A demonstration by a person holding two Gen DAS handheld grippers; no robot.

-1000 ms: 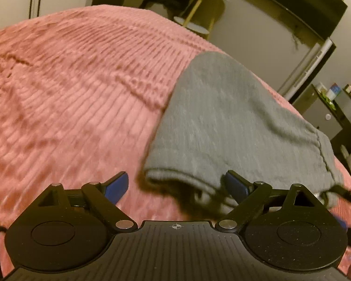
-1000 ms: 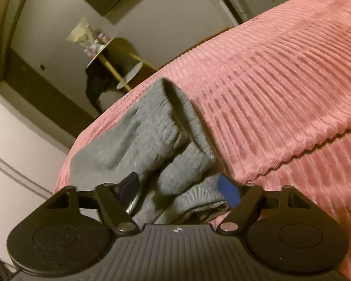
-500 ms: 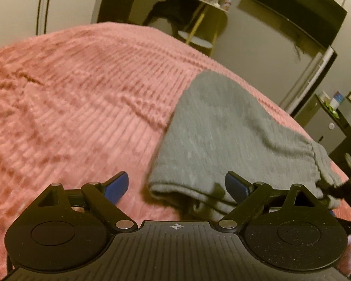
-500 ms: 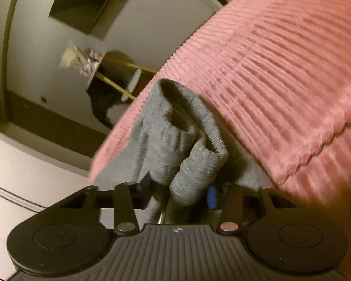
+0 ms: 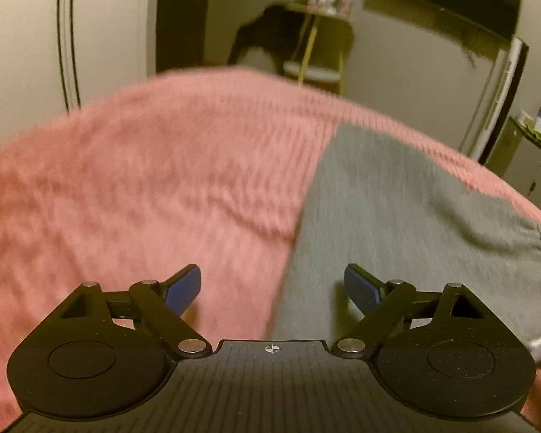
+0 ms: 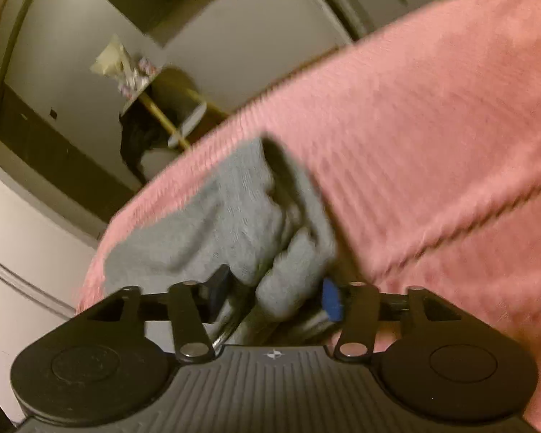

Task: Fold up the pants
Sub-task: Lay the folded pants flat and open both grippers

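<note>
The grey pants (image 5: pixel 407 216) are lying in a folded stack on the pink ribbed bedspread (image 5: pixel 144 187) of the bed, toward its right side in the left wrist view. By judgement, a late fold is being finished and the grip is being given up.

The left gripper (image 5: pixel 272 285) is being held with jaws wide and closing slightly; the pants' left edge is lying below the gap, but nothing is being pressed by the blue pads (image 5: pixel 184 285).

The right gripper (image 6: pixel 276 294) is being held at the bunched ribbed end of the pants (image 6: pixel 241 223), with its jaws opening. A roll of cloth is sitting between them, apparently touching the right pad (image 6: pixel 331 303); whether it is still being pinched cannot be told through the blur.

Next move, by judgement: the bunched end is needing to be laid flat and squared on the stack, with the right jaws being cleared without dragging cloth.

The flat top layer and a seam are being shown only in the left wrist view. The crumpled rolled end is being shown only in the right wrist view. A small shelf stand (image 5: pixel 317 36) is being seen in both.
</note>
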